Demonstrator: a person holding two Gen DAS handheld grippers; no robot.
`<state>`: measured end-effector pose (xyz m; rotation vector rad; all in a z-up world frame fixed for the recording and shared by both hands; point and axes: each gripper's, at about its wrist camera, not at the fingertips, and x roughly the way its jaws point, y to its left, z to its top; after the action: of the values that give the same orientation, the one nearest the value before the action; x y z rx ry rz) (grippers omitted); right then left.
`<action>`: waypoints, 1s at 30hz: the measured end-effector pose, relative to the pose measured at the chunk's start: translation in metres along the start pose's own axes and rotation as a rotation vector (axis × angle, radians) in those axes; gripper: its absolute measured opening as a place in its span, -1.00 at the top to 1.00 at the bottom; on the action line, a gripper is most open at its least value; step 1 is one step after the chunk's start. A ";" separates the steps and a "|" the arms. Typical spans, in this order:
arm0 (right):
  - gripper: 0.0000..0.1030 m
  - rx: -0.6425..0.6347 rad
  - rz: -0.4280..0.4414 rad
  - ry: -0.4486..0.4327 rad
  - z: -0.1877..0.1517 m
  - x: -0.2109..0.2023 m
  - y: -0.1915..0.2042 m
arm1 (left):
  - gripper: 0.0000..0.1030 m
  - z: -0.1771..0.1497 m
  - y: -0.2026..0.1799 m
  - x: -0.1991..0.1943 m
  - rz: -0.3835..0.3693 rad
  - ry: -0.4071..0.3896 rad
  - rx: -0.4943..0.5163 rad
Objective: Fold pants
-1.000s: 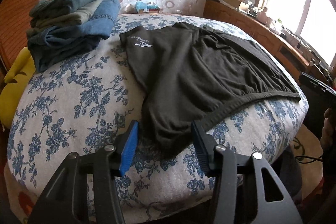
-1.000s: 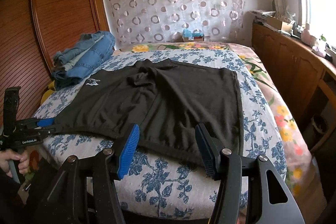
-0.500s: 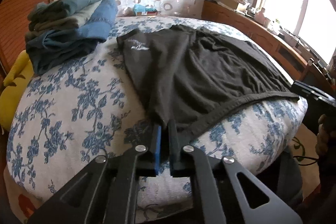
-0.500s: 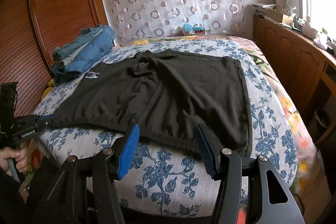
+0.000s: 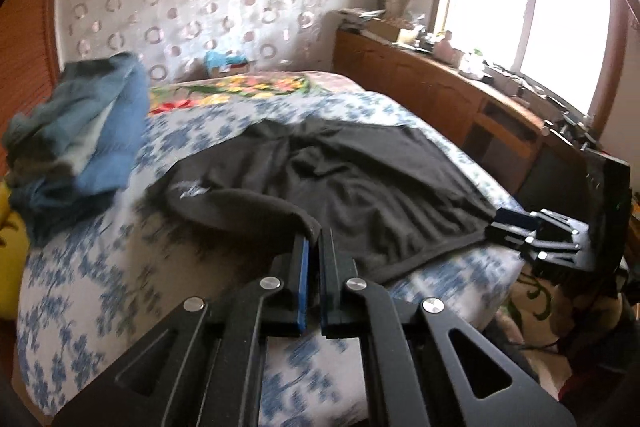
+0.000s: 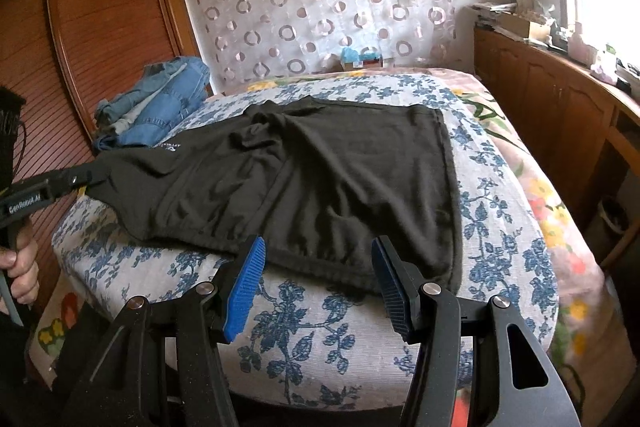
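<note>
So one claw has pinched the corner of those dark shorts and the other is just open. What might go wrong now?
The left gripper pinches only a small bit of the black pants, so the cloth could slip out. The right gripper is open at the waistband edge, holding nothing, so a one-sided pull may drag or bunch the fabric. The pants lie near the bed edge and might slide off.

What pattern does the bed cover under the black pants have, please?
Blue flowers on off-white bed cover, under the black pants; clearest in the right wrist view.

Both wrist views low at bed (image 6: 500, 307) foot, sharing pants (image 5: 380, 187), left blurred
</note>
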<state>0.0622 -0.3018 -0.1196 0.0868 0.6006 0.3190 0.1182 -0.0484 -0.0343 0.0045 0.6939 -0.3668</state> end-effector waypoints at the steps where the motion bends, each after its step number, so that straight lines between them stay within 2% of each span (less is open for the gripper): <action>1: -0.12 0.002 -0.004 -0.003 -0.001 -0.001 -0.001 | 0.91 0.004 -0.004 0.003 -0.012 -0.001 0.006; 9: -0.12 0.015 -0.021 -0.020 -0.004 -0.011 -0.005 | 0.91 0.030 -0.045 0.018 -0.079 -0.005 0.072; 14: -0.12 0.023 -0.029 -0.024 -0.008 -0.015 -0.007 | 0.91 0.036 -0.064 0.022 -0.123 -0.002 0.085; 19: -0.12 0.028 -0.032 -0.028 -0.009 -0.020 -0.011 | 0.90 0.033 -0.070 0.024 -0.098 0.000 0.095; 24: -0.12 0.039 -0.031 -0.024 -0.009 -0.017 -0.011 | 0.87 0.030 -0.061 0.025 -0.060 0.018 0.081; 27: -0.12 0.034 -0.025 -0.020 -0.008 -0.015 -0.008 | 0.58 0.026 -0.053 0.022 -0.041 0.014 0.085; 28: -0.12 0.031 -0.023 -0.018 -0.007 -0.013 -0.007 | 0.41 0.024 -0.051 0.020 -0.033 0.012 0.088; 29: -0.12 0.027 -0.020 -0.015 -0.007 -0.011 -0.005 | 0.15 0.022 -0.051 0.017 -0.024 0.010 0.090; 30: -0.12 0.024 -0.018 -0.012 -0.006 -0.009 -0.003 | 0.04 0.020 -0.048 0.015 -0.017 0.004 0.092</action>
<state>0.0522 -0.3074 -0.1201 0.1059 0.5928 0.2939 0.1258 -0.1005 -0.0227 0.0872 0.6812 -0.4146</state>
